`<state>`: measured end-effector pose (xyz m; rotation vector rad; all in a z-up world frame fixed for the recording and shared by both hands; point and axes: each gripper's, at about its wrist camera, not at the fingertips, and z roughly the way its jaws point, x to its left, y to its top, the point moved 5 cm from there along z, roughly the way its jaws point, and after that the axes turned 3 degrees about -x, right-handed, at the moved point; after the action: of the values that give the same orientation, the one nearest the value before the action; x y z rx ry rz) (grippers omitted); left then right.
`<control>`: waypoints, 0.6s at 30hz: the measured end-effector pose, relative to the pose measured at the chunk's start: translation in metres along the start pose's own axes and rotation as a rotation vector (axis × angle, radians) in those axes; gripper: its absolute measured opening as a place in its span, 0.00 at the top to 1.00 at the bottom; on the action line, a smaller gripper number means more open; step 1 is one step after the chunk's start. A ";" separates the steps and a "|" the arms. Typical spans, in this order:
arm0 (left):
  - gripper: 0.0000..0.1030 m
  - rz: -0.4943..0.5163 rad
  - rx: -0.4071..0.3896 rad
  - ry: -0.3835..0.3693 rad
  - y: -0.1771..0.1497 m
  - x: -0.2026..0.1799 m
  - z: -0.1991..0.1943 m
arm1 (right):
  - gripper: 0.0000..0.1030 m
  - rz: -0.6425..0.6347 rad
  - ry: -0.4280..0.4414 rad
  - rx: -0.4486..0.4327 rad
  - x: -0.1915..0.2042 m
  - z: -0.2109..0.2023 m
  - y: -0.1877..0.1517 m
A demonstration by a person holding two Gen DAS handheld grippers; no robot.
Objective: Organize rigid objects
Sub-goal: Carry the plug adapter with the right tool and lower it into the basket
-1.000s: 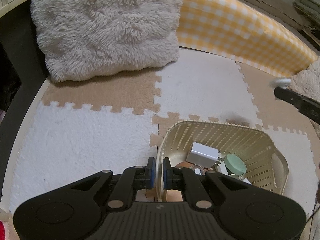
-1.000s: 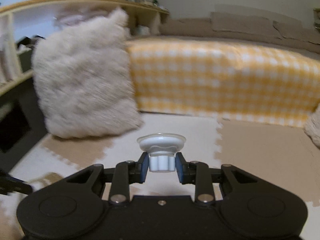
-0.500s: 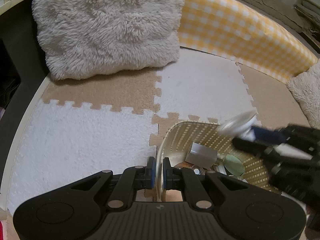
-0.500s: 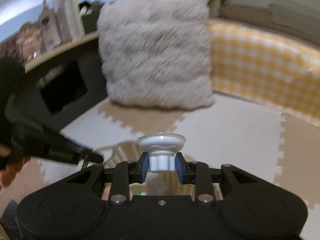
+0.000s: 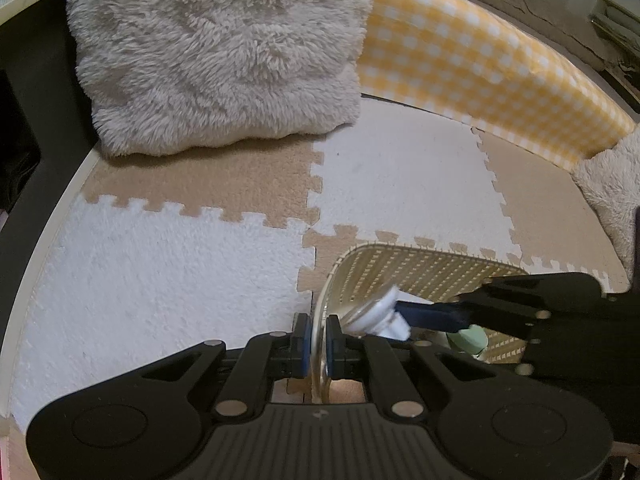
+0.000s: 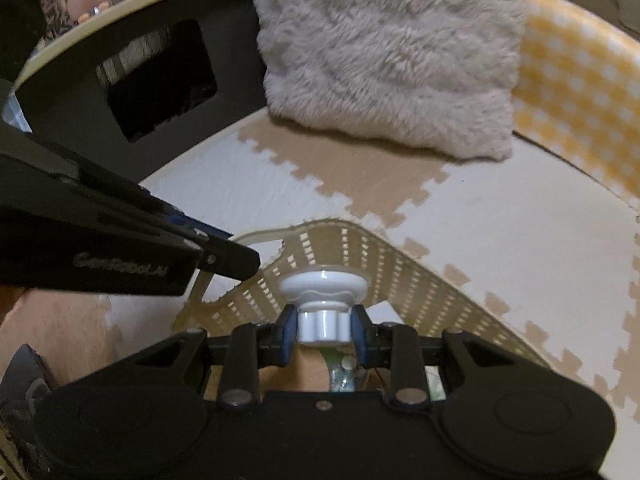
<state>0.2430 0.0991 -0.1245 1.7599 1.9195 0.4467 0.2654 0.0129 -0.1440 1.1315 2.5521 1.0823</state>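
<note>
With the left gripper (image 5: 318, 338) clamped on the basket (image 5: 424, 268) rim and the right gripper (image 6: 324, 330) gripping the white knob (image 6: 323, 300) just above its inside, lower well in before letting go.

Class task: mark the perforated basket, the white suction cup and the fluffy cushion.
perforated basket (image 6: 404, 276), right wrist view, on its slotted far wall.
white suction cup (image 6: 324, 286), right wrist view, on its round disc.
fluffy cushion (image 5: 216, 52), left wrist view, on its furry front.

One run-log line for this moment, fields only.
left gripper: shut on basket rim | right gripper: shut on white knob, over basket | phase: placing
</note>
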 end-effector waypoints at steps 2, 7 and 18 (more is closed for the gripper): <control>0.93 -0.001 0.000 -0.001 0.000 0.000 0.000 | 0.71 -0.002 0.003 0.010 0.001 0.006 0.000; 0.93 0.003 0.000 0.000 0.001 0.000 0.001 | 0.67 0.013 -0.016 0.019 0.000 0.012 0.000; 0.93 0.003 -0.001 0.000 0.000 0.000 0.001 | 0.70 0.055 -0.029 -0.021 -0.002 -0.003 -0.002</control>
<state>0.2440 0.0988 -0.1250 1.7630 1.9166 0.4491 0.2649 0.0089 -0.1435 1.2100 2.4961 1.0942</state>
